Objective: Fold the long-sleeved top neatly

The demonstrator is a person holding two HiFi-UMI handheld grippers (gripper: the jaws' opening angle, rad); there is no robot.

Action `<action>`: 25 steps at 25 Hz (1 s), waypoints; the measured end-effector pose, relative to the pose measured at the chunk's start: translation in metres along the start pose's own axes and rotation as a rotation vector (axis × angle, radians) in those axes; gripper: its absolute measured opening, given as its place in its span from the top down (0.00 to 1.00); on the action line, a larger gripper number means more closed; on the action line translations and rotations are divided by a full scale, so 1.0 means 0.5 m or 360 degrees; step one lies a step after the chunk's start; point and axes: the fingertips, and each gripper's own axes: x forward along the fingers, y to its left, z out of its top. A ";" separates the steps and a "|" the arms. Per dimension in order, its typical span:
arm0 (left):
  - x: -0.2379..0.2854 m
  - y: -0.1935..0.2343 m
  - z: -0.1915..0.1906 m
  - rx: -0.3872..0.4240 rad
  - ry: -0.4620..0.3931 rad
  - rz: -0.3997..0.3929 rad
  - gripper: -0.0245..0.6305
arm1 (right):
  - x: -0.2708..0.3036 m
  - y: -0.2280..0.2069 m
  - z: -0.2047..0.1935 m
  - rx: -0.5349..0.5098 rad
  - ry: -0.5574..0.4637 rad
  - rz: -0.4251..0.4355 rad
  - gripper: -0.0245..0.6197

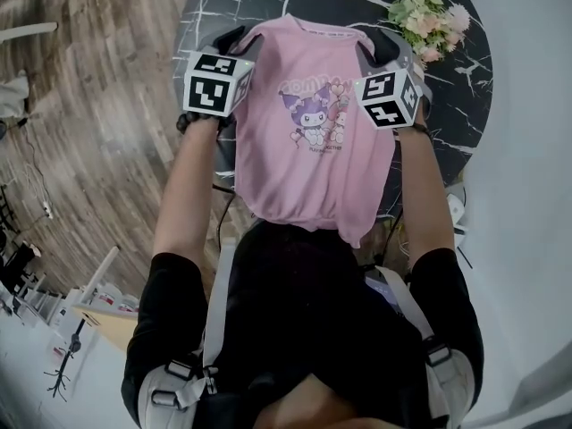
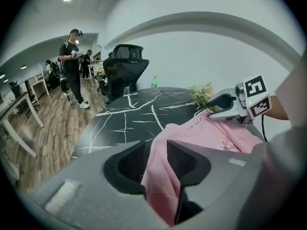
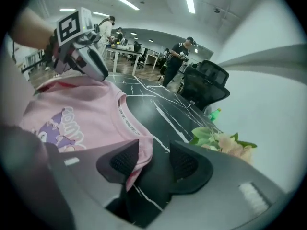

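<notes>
1. Top (image 1: 308, 141), pink with a cartoon print, lies print-up on the black marbled bench (image 1: 214, 3). Its collar points away from the person, and its hem end hangs over the bench edge nearest them.
2. The left gripper (image 2: 156, 159) sits at the top's shoulder on the person's left. Its jaws are apart, and a fold of pink cloth stands loose between them, not pinched.
3. The right gripper (image 3: 154, 159) sits at the top's other shoulder. Its jaws are wide apart: the cloth edge lies against one pad, while the other pad stands clear over bare bench.
4. Flowers (image 1: 424, 21) lie just beyond the top's right shoulder, not touching it.
5. Done, as far as can be judged: no sleeve shows on either side of the top and its outline is a narrow rectangle, so the sleeves and sides seem already folded in. Both shoulders rest on the bench and neither is gripped.
6. Left, by the look of it: a crosswise fold to bring hem and collar together, which would also take the overhang up onto the bench. The stack would then need squaring and smoothing.
</notes>
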 end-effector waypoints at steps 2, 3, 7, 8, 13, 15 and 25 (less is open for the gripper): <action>-0.017 -0.007 0.004 0.0011 -0.0020 0.0007 0.74 | -0.012 0.003 -0.001 0.0117 -0.0005 0.0054 0.61; -0.027 -0.012 0.006 0.0022 -0.0033 0.0013 0.74 | -0.022 0.005 0.000 0.0160 -0.0020 0.0068 0.59; -0.075 -0.056 -0.003 0.0030 -0.0090 -0.0012 0.74 | -0.085 0.024 -0.002 0.0278 -0.0107 0.0063 0.59; -0.087 -0.071 -0.010 0.0027 -0.0100 -0.0028 0.74 | -0.103 0.034 -0.011 0.0302 -0.0111 0.0059 0.59; -0.140 -0.150 -0.053 0.0035 -0.0138 -0.0103 0.76 | -0.183 0.097 -0.065 0.0375 -0.0068 0.0044 0.59; -0.160 -0.179 -0.071 0.0036 -0.0142 -0.0139 0.77 | -0.216 0.128 -0.083 0.0392 -0.0052 0.0036 0.59; -0.287 -0.308 -0.206 0.0149 -0.0094 -0.0254 0.79 | -0.255 0.261 -0.119 0.0444 0.0016 0.0052 0.71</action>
